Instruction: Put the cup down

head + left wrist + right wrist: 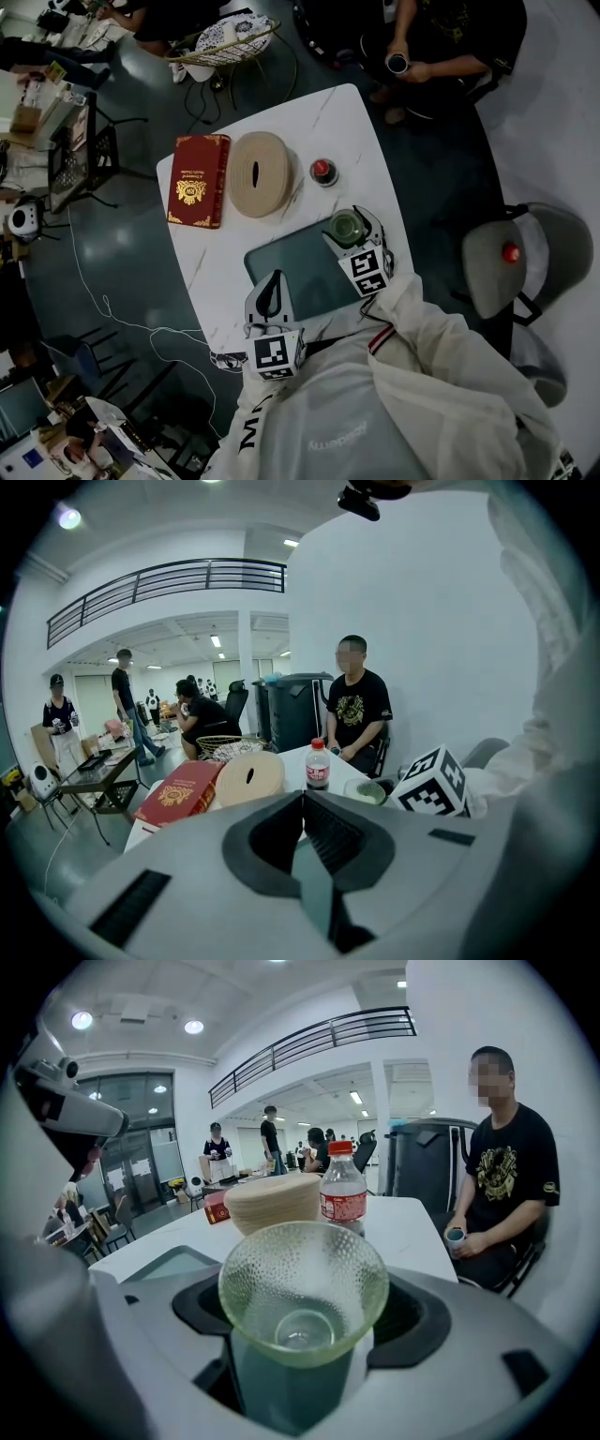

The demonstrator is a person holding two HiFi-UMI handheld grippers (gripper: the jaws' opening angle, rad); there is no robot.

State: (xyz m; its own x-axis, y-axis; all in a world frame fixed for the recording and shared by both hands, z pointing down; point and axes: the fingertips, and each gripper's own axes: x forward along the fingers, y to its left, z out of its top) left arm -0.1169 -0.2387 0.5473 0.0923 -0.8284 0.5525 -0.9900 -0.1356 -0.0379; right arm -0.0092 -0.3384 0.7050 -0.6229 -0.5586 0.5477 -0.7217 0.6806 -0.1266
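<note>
Right gripper view: the right gripper (302,1358) pinches the upright green dimpled glass cup (304,1279) at the far right corner of the grey rectangular mat (295,272). Lower it level until seated, then release. The left gripper (302,808), pressed together and empty, sits at the mat's near edge.

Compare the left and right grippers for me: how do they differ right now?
The left gripper has its jaws closed together on nothing; the right gripper is shut on the green glass cup. The left sits at the teal mat's near left edge, the right at its far right corner. Both point away from the person.
</note>
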